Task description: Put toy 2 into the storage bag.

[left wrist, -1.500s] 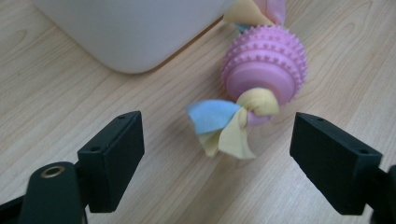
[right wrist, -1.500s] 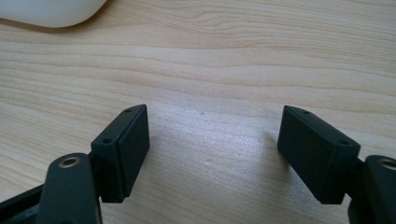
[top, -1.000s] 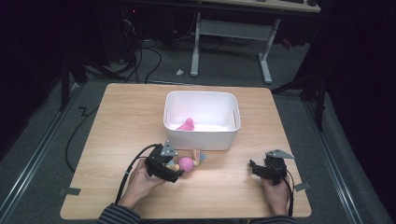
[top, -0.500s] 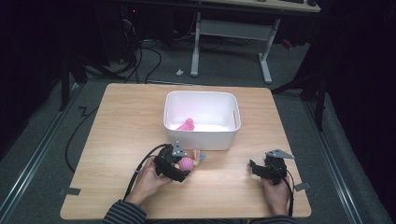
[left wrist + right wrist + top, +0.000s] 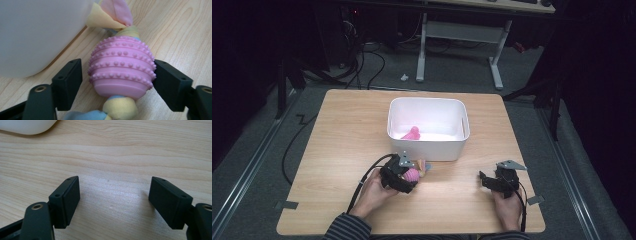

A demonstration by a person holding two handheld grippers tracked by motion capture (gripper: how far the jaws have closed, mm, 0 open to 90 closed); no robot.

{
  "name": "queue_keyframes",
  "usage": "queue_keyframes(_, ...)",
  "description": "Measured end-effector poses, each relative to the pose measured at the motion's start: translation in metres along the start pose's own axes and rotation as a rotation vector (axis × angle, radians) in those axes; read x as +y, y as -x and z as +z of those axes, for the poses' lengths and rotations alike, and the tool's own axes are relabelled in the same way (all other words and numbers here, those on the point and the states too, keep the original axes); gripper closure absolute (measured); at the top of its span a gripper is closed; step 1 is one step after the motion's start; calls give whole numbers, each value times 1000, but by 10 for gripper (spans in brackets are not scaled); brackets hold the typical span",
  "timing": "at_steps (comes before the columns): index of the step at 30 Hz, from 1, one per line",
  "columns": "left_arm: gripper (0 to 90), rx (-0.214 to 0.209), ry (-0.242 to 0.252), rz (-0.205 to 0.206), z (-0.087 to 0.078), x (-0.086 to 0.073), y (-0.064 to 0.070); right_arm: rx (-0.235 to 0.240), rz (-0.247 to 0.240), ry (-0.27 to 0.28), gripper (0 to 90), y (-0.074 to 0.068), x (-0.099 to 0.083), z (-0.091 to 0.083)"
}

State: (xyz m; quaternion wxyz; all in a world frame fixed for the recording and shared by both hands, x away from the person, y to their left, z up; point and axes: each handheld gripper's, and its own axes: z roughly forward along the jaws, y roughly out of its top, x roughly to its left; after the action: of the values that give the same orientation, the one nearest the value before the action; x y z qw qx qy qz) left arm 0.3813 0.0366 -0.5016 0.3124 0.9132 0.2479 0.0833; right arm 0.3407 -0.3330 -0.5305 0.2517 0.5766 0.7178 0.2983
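A pink knobbed rubber ball [image 5: 121,67] threaded on a pastel knotted cloth rope lies on the wooden table, just in front of the white bin [image 5: 427,145]. My left gripper [image 5: 117,72] is open, with one jaw on each side of the ball. The right-hand jaw touches the ball and the left-hand jaw stands a small gap away. From above, the ball toy [image 5: 411,175] shows at the left gripper [image 5: 408,179] tips. My right gripper [image 5: 486,180] rests on the table at the right, open and with nothing between its jaws [image 5: 115,195].
The white bin [image 5: 37,32] holds a pink item [image 5: 412,133] and sits mid-table; its corner [image 5: 27,126] shows in the right gripper view. Bare wood [image 5: 347,130] spreads left of the bin and between the two hands. Cables trail off the table's left side.
The left hand has slid its gripper rightward, so that the jaws now straddle the pink ball. The right gripper has stayed put.
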Motion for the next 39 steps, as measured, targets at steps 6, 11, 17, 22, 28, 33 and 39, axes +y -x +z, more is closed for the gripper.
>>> queue_keyframes(6,338,-10,2,11,-1,-1,1,0,0,0,253,0,0,0)
queue_keyframes(11,349,-3,1,28,-4,-2,3,0,0,0,253,0,0,0)
queue_keyframes(17,357,-15,-3,24,-8,-5,3,0,0,0,253,0,0,0)
queue_keyframes(22,358,-2,4,24,-15,-8,3,0,0,0,253,0,0,0)
queue_keyframes(28,359,-12,21,25,-27,-11,3,0,0,0,253,0,0,0)
queue_keyframes(33,359,-20,26,8,-38,-15,0,0,0,0,253,0,0,0)
queue_keyframes(39,359,-6,68,-32,-52,-21,-6,0,0,0,253,0,0,0)
